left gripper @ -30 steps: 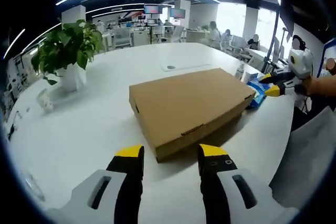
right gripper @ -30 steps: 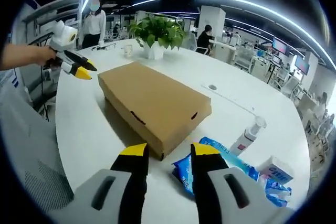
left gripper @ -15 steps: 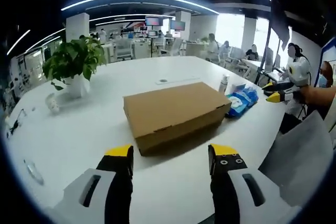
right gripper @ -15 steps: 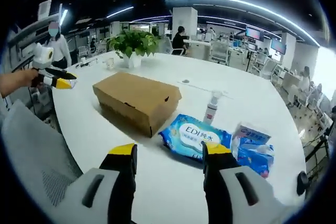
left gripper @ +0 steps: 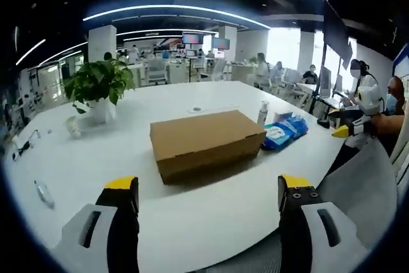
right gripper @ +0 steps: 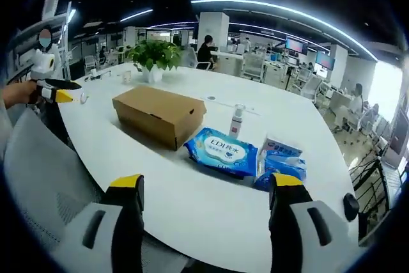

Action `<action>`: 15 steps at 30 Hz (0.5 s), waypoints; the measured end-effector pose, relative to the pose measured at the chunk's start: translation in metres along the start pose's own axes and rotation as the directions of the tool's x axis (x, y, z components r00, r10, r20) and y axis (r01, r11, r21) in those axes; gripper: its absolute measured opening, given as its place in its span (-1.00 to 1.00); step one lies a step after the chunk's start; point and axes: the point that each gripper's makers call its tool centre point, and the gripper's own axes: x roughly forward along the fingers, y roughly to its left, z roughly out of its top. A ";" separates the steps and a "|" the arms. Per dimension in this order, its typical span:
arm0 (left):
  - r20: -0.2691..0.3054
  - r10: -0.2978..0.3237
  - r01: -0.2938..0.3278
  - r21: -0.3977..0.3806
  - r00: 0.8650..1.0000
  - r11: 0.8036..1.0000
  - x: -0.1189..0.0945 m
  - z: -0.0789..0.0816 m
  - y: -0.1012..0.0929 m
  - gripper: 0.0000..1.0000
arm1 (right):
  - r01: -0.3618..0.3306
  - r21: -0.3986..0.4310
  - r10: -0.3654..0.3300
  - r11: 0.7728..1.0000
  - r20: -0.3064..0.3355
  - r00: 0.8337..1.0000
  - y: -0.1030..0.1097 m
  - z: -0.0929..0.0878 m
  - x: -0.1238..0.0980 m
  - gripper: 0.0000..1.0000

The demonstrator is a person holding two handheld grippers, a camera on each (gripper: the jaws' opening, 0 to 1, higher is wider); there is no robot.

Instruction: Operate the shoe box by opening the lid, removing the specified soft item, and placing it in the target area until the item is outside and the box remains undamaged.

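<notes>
The big white oval table [left gripper: 211,222] carries everything here. From the left gripper view you get its far left stretch: a leafy green potted plant in a white pot [left gripper: 99,87], a small pale cup-like thing [left gripper: 75,127] just beside it, and a slim light object [left gripper: 43,192] lying near the table's edge. The right gripper view gives instead the clutter beyond the box's far end, seen plainly: a flat blue wipes pack with a white label [right gripper: 221,152], a smaller blue-and-white packet [right gripper: 282,162] touching its side, and a small white spray bottle [right gripper: 236,123] upright behind them. In the left gripper view these are small and bunched at the box's right end.

The plain brown cardboard shoe box [left gripper: 206,140] sits mid-table with its lid shut flat, well apart from both grippers; in the right gripper view it [right gripper: 158,114] lies between the plant [right gripper: 153,58] and the wipes pack.

The left gripper [left gripper: 209,190] hangs off the near edge of the table, its yellow-tipped black jaws spread wide and touching nothing. The right gripper [right gripper: 207,183] is the same, jaws far apart and bare, over the table edge and a grey mesh chair back [right gripper: 38,177]. Each gripper also appears at the edge of the other's view, held in a hand [left gripper: 382,124].
</notes>
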 end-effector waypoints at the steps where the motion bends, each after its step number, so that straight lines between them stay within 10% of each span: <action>1: 0.000 -0.001 0.001 0.003 1.000 1.000 -0.002 -0.002 -0.002 0.99 | 0.006 -0.008 -0.006 1.000 -0.001 1.000 0.001 -0.002 -0.002 0.63; 15: 0.021 0.013 -0.014 0.024 1.000 1.000 -0.010 -0.009 0.000 1.00 | 0.040 0.003 -0.040 0.999 0.049 0.998 0.001 -0.004 -0.013 0.92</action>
